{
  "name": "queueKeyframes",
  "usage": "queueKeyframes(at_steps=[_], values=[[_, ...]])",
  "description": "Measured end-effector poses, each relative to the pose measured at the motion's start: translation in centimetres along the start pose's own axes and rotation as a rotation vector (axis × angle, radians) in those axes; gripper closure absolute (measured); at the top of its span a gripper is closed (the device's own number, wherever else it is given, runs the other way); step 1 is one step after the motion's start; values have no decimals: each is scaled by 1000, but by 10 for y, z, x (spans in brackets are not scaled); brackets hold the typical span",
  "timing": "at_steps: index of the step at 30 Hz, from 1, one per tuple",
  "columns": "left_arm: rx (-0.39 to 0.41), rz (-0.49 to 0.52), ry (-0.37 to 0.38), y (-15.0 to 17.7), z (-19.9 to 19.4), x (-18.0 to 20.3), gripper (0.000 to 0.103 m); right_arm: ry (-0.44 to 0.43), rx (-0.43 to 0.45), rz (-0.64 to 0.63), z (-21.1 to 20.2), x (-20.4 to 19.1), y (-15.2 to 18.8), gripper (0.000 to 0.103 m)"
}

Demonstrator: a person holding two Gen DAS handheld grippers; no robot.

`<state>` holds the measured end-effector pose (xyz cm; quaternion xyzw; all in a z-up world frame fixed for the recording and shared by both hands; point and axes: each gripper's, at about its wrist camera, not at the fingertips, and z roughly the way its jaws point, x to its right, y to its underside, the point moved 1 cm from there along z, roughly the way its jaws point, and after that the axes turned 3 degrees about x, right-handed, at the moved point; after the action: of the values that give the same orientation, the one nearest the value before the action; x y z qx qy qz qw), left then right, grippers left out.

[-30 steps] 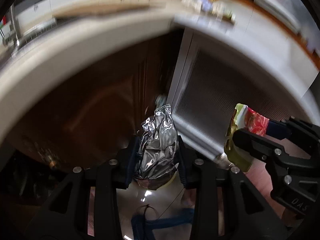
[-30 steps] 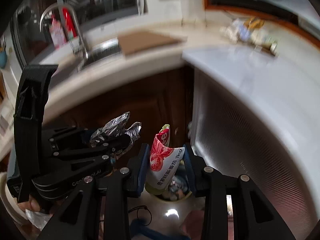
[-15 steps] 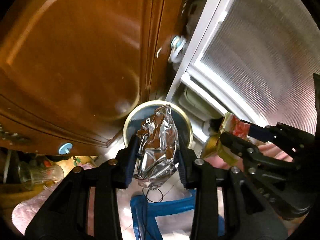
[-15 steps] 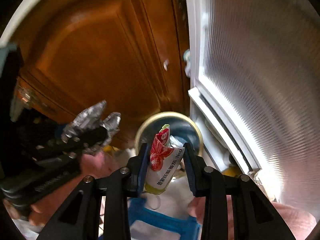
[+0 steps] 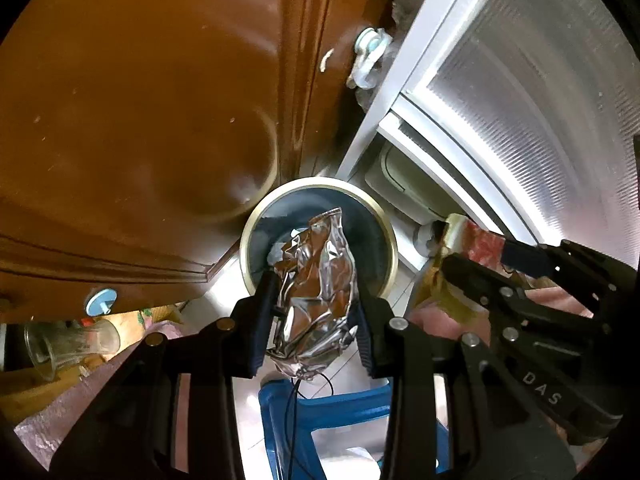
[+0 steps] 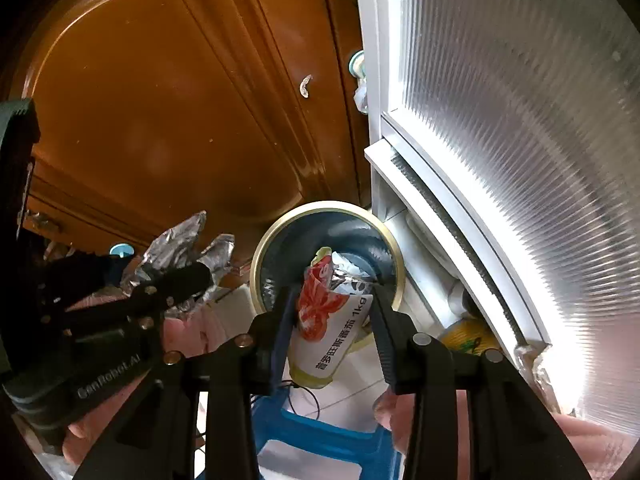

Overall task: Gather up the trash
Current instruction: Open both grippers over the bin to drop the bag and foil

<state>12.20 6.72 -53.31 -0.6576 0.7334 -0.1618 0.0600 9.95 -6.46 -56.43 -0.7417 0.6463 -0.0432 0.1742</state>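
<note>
Between the left tongs: the left gripper (image 5: 316, 316) squeezes a crinkly silver foil bag (image 5: 316, 292). Both pads press on its sides.
Between the right tongs: the right gripper (image 6: 330, 320) has a white and red packet (image 6: 326, 328) between its fingers. The jaws are opening. The left pad touches the packet, and there is a gap by the right pad.
Below the tongs: a blue plastic stool (image 5: 320, 412) stands on the pale tile floor (image 6: 348, 400). A thin black wire (image 5: 298, 396) hangs under the foil bag.
The hands: a hand (image 6: 188, 332) shows under the left tool in the right view.
The bin: a round bin (image 6: 264, 256) with a gold rim and a dark inside sits on the floor in the corner. Both bags hang over its mouth. Something silver (image 6: 348, 274) lies inside it.
Left side, low: a clear glass vase (image 5: 64, 344) lies on its side.
Behind the bin: a brown wooden cupboard door (image 5: 140, 100) is on the left. A white-framed door with ribbed glass (image 6: 520, 120) is on the right.
</note>
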Motion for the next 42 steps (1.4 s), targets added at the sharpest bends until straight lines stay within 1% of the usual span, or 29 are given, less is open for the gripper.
queueKeyframes(at_steps=[5, 8, 12, 15, 17, 18, 20, 23, 32, 42], values=[[-9, 21, -11, 0, 4, 5, 70, -6, -1, -1, 6, 1, -6, 62], [-4, 7, -14, -1, 4, 3, 70, -2, -4, -3, 9, 1, -8, 60], [-17, -10, -8, -3, 7, 0, 69, -3, -12, 7, 11, 2, -8, 57], [-37, -33, -12, -3, 11, -5, 60, -1, -32, 22, 11, 3, -8, 55], [-43, -65, -3, -4, 12, -10, 51, -20, -52, 52, 7, 8, -5, 54], [-41, -77, -2, -4, 12, -11, 50, -31, -54, 71, 8, 11, -5, 54], [-41, -81, -23, -5, 12, -12, 47, -32, -49, 89, 7, 14, -6, 49], [-45, -67, -27, -4, 13, -10, 47, -23, -34, 94, 4, 15, -7, 46], [-25, -60, -22, -4, 12, -6, 47, -22, -27, 103, 3, 16, -7, 46], [-2, -29, -27, -2, 6, -4, 47, -18, -27, 85, 1, 17, -6, 46]])
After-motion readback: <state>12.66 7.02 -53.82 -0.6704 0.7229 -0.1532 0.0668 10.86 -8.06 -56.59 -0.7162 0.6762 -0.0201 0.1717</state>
